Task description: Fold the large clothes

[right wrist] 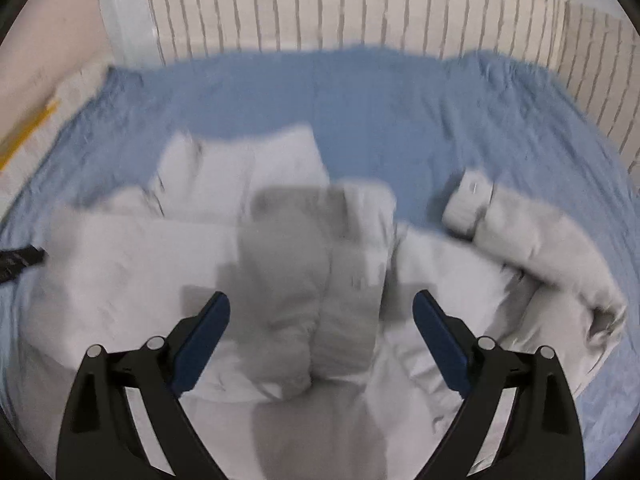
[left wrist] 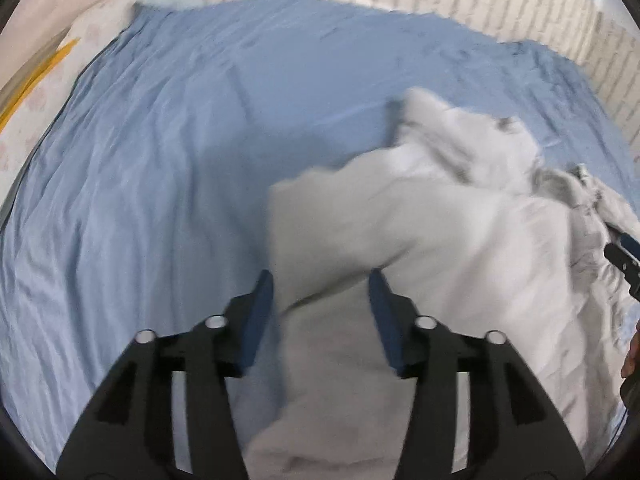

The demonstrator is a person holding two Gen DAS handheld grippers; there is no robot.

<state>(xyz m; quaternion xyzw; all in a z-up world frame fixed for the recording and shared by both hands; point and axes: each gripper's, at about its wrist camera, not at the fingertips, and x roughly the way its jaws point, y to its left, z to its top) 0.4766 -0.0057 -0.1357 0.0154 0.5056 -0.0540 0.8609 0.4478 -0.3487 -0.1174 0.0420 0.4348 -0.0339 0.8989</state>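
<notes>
A large pale grey garment [left wrist: 460,240] lies crumpled on a blue bedsheet [left wrist: 160,160]. In the left wrist view my left gripper [left wrist: 322,280] is open, its blue-padded fingers either side of a raised fold of the garment. In the right wrist view the garment [right wrist: 200,248] fills the middle, with a ribbed sleeve cuff [right wrist: 470,204] at the right. My right gripper [right wrist: 322,308] is open wide over a bunched ridge of the cloth. The right gripper also shows at the right edge of the left wrist view [left wrist: 624,256]. Both views are blurred by motion.
The blue sheet [right wrist: 400,120] covers a bed. A cream headboard or wall with vertical ribs [right wrist: 360,4] stands behind it. A pale floral mattress edge with a yellow strip [left wrist: 36,76] shows at the left.
</notes>
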